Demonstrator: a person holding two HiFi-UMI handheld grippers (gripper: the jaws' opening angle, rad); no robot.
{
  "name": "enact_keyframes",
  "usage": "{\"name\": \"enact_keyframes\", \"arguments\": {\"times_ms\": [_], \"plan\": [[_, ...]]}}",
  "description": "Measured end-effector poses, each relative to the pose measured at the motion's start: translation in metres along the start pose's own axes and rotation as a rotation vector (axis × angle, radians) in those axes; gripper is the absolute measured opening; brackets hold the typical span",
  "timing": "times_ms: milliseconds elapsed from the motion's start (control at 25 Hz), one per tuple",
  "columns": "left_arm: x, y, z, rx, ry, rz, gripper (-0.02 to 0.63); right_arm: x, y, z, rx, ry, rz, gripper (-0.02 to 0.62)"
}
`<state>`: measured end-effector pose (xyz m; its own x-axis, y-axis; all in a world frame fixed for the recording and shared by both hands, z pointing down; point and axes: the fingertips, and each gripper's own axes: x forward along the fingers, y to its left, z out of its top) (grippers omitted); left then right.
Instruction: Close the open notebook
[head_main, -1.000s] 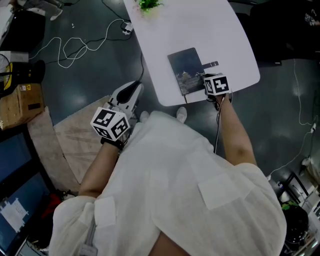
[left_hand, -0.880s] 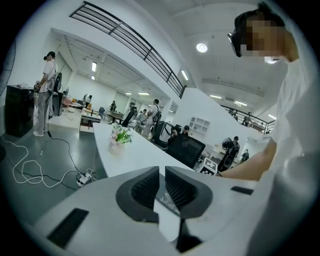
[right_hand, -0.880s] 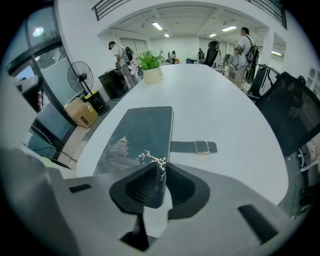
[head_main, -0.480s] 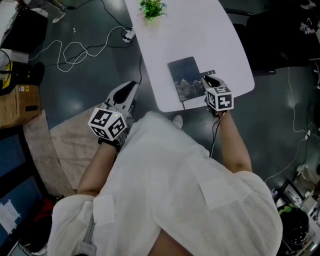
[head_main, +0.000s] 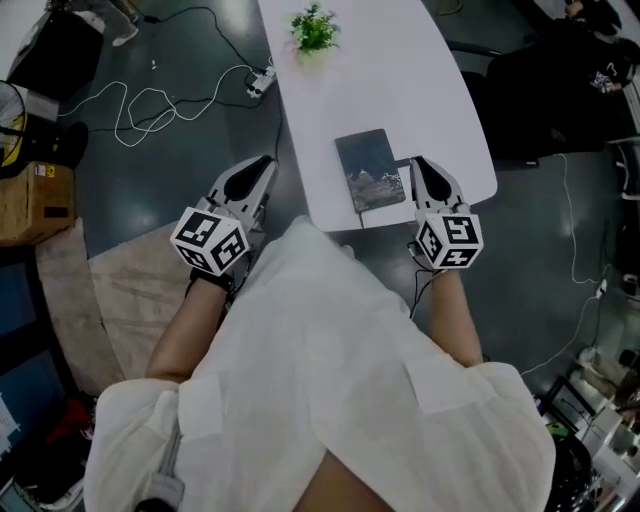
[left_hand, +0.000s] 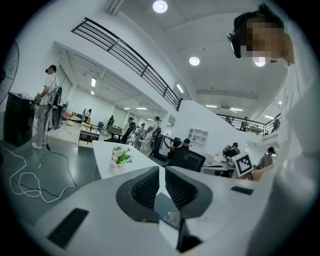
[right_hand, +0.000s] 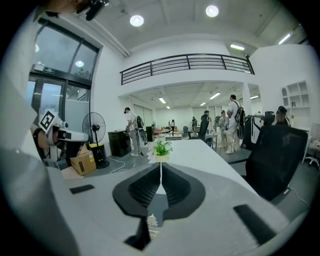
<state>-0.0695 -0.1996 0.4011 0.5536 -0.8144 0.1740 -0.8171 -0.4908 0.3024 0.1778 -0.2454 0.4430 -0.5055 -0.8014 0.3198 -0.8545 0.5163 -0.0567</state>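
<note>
Head view showed the notebook (head_main: 370, 170) lying shut, dark cover up, on the white table (head_main: 400, 80), close to the table's near edge. My right gripper (head_main: 419, 162) hung over that same edge, just beside the notebook's right side and apart from it. Its jaws had just been closing and met with nothing between them. My left gripper (head_main: 266, 162) was off the table's left edge, above the grey floor (head_main: 180, 130), its jaws also pressed together and empty. A small green plant (head_main: 314, 30) stood at the table's far end.
</note>
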Motion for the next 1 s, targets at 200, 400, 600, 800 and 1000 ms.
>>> {"name": "enact_keyframes", "arguments": {"times_ms": [200,400,600,800,1000], "plan": [[-0.013,-0.002,0.01,-0.003,-0.024,0.012,0.032,-0.022,0.013,0.02,-0.038,-0.054,-0.01,0.005],[-0.035,0.0,0.019,0.006,-0.044,0.06,0.033,-0.034,0.015,0.027,-0.015,-0.09,-0.005,0.005],[-0.06,0.009,0.039,0.025,-0.091,0.131,0.033,-0.042,0.011,0.033,0.017,-0.12,-0.01,0.005],[-0.071,0.001,0.039,0.022,-0.1,0.162,0.034,-0.044,0.007,0.037,0.006,-0.128,-0.007,0.005],[-0.073,0.003,0.037,0.03,-0.077,0.181,0.033,-0.045,0.006,0.033,0.008,-0.114,0.004,0.003]]}}
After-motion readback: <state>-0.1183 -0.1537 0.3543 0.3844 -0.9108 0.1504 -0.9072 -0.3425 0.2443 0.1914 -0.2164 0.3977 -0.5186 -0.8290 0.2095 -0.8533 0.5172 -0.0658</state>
